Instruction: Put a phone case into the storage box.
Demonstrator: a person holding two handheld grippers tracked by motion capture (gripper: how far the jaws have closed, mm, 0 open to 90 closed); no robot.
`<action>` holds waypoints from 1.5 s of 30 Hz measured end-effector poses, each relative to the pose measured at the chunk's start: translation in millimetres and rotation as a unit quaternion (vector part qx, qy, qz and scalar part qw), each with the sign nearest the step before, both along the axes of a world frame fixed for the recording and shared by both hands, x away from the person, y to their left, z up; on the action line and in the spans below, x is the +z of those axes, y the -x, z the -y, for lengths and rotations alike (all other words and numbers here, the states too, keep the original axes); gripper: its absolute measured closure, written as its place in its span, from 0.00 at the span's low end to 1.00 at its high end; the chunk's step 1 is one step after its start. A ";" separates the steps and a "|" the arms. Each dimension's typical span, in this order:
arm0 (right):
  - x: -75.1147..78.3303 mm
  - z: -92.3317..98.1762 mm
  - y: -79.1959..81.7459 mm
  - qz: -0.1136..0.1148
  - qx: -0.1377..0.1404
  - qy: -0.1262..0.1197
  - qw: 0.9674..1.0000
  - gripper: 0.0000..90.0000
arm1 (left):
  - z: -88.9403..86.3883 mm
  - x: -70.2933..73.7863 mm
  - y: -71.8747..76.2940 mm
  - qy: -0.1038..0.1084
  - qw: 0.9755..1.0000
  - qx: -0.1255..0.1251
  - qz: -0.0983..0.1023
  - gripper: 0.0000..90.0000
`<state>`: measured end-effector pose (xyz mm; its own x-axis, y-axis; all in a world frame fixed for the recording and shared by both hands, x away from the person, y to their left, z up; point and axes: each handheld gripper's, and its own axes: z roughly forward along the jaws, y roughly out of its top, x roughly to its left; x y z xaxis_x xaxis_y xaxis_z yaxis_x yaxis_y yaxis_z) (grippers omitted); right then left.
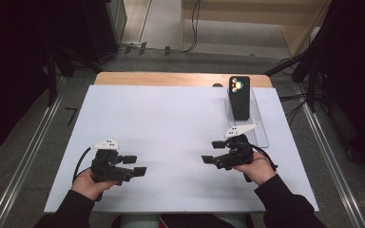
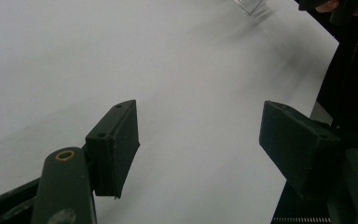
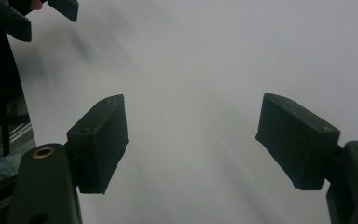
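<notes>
We find both grippers low over the near part of the white table top (image 1: 171, 123) with nothing between their jaws. In the left gripper view the left gripper (image 2: 200, 140) has its jaws spread, bare white surface showing in the gap. In the right gripper view the right gripper (image 3: 191, 140) likewise stands with its jaws parted and empty.

The black smartphone (image 1: 239, 97) stands propped, camera side towards us, on a clear plastic stand (image 1: 260, 130) at the far right of the table. The right gripper (image 1: 210, 152) is the nearer of the two, just short of the stand's near end and not touching it; the left gripper (image 1: 135, 165) is well apart from it.

We judge that the phone is untouched and all handling remains to be done.

Materials: the table top is matt, smooth and flat; the phone is a glossy dark slab with rounded corners and reflective lenses; the stand is transparent, faintly ribbed; the jaw pads are blocky, dull black.
</notes>
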<state>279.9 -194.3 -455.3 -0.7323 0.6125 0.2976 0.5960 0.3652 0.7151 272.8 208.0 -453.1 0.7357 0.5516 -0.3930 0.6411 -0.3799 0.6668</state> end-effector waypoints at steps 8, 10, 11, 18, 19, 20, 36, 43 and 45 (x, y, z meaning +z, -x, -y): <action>-5.7 11.3 12.8 0.001 0.011 0.016 1.000 0.25 | 1.2 -0.1 1.0 0.000 1.000 -0.003 -0.001 0.32; -6.6 14.1 15.4 0.002 0.012 0.018 1.000 0.25 | 1.7 0.0 1.5 -0.001 1.000 -0.004 0.000 0.32; -7.1 15.6 16.6 0.001 0.012 0.019 1.000 0.25 | 1.9 0.0 1.6 0.000 1.000 -0.005 0.000 0.32; -12.2 25.3 26.3 -0.007 0.012 0.029 0.999 0.25 | 3.1 0.0 2.6 -0.002 1.000 -0.010 0.002 0.32; -12.7 27.0 27.6 -0.009 0.011 0.032 0.999 0.25 | 3.2 0.0 2.7 -0.001 1.000 -0.011 0.002 0.32; -13.2 28.5 28.8 -0.010 0.009 0.033 0.999 0.25 | 3.3 0.0 2.8 -0.001 1.000 -0.011 0.002 0.32; -18.6 52.5 43.0 -0.011 -0.022 0.041 0.999 0.25 | -3.9 -1.2 8.8 0.001 1.000 -0.012 0.005 0.32; -22.4 57.3 41.4 -0.012 -0.031 0.046 0.998 0.25 | -4.0 -3.3 7.3 0.000 1.000 -0.012 0.004 0.32; -23.2 57.4 40.7 -0.012 -0.032 0.047 0.998 0.25 | -3.7 -3.9 7.1 0.000 1.000 -0.012 0.003 0.32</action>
<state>239.3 -251.7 -478.6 -0.6847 0.6834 0.2532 0.6364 0.3912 0.6649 265.7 211.7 -457.0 0.7515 0.5337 -0.3878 0.6271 -0.3952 0.6712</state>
